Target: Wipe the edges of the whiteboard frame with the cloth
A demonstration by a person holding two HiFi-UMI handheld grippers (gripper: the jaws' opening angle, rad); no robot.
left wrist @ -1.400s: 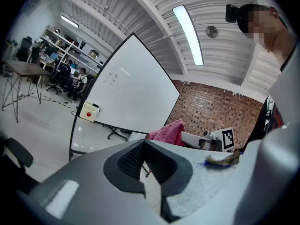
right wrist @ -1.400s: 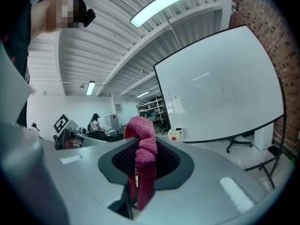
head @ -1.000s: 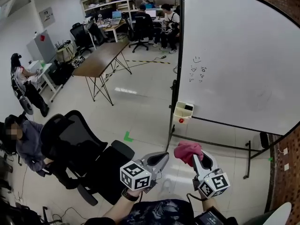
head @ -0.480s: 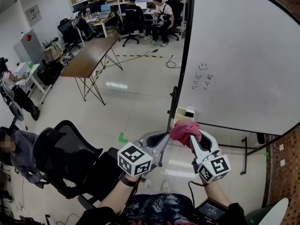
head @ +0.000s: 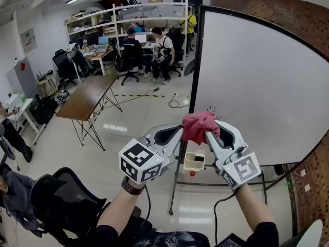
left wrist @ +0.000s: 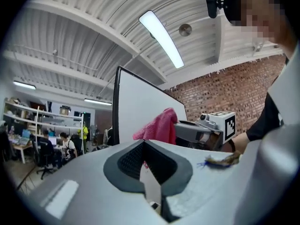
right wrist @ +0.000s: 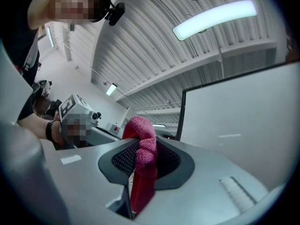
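Note:
A large whiteboard (head: 262,86) on a stand fills the right of the head view, its black frame edge (head: 198,60) running down its left side. My right gripper (head: 208,131) is shut on a pink cloth (head: 198,125), which bunches out above the jaws just in front of the lower frame edge. In the right gripper view the cloth (right wrist: 142,149) sits pinched between the jaws, with the frame edge (right wrist: 180,116) beyond. My left gripper (head: 177,131) is shut on nothing, close beside the cloth on its left. The left gripper view shows the cloth (left wrist: 157,125) and the frame edge (left wrist: 116,107).
A small white box (head: 194,161) hangs on the whiteboard stand below the grippers. A brown table (head: 85,96) stands at the left, a black office chair (head: 67,205) at the bottom left. People sit at desks (head: 149,48) at the back. A brick wall (head: 288,14) lies behind the board.
Both grippers have risen together with the cloth, from near floor level up to the lower part of the board's left frame edge. The head view has tilted upward.

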